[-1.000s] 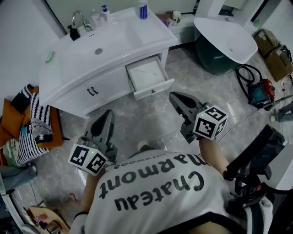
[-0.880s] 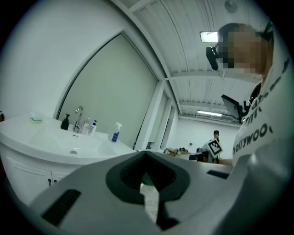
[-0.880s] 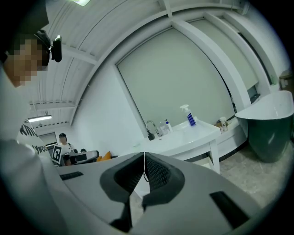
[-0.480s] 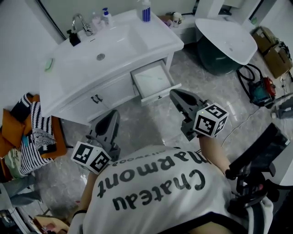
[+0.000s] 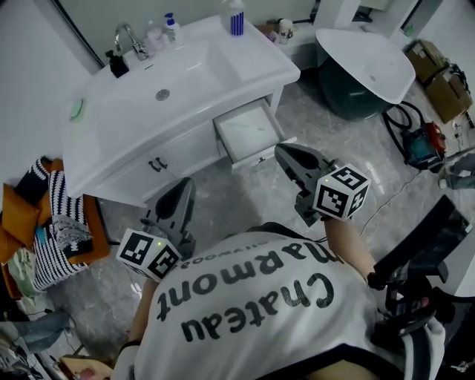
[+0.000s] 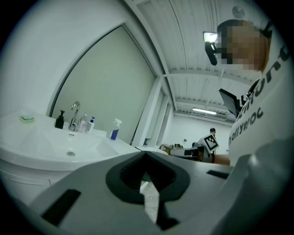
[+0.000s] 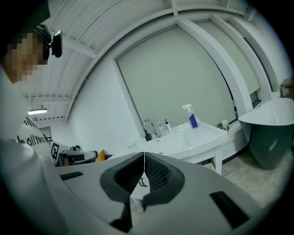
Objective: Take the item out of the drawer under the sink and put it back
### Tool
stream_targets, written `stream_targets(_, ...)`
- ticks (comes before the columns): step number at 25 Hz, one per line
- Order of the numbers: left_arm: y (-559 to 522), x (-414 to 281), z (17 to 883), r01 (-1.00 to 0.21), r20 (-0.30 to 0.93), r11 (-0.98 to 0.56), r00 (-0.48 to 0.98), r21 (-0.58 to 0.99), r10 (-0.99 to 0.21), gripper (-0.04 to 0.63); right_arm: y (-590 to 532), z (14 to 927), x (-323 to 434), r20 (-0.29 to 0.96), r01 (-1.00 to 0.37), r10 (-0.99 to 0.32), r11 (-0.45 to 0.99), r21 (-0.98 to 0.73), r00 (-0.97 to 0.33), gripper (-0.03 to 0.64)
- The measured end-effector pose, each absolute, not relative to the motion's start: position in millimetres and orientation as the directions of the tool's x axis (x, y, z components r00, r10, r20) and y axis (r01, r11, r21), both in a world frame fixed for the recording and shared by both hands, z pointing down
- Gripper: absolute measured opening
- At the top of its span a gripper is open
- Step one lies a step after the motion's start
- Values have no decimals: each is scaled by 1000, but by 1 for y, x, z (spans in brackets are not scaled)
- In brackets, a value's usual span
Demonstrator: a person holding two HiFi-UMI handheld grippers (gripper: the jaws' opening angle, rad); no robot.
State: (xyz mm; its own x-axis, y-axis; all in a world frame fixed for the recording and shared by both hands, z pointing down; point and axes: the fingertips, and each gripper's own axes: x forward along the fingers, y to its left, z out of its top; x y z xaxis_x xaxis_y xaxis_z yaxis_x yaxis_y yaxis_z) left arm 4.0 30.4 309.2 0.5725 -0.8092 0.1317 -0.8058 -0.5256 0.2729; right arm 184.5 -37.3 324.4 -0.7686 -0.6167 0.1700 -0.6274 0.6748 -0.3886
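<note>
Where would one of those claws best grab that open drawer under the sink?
Probably by the small dark handle in the middle of the front panel of the drawer, coming straight in from the floor side. The panel faces that way, and the handle is the only part narrow enough for the jaws to close on.

I recorded my grey left gripper (image 5: 182, 187) and grey right gripper (image 5: 284, 153), each bearing black-and-white square markers. The glossy white vanity sink (image 5: 245, 70) matched its white open drawer (image 5: 251, 130). The stone floor tiles (image 5: 223, 194) were grey and marbled. The white spray bottle (image 5: 236, 15) carried blue stripes.

bright even light w/ fisheye edges
</note>
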Motion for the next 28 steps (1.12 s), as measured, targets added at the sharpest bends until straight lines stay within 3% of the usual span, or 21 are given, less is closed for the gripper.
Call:
stream_targets(11, 19, 17, 322, -793, 149, -526, 586, 308, -796, -3, -42, 346, 195, 242, -667, -625, 646, -371, -742, 12)
stream_targets(28, -52, 35, 334, -829, 194, -453, 529, 329, -826, -3, -133, 352, 193, 242, -584, -534, 698, -415, -810, 12)
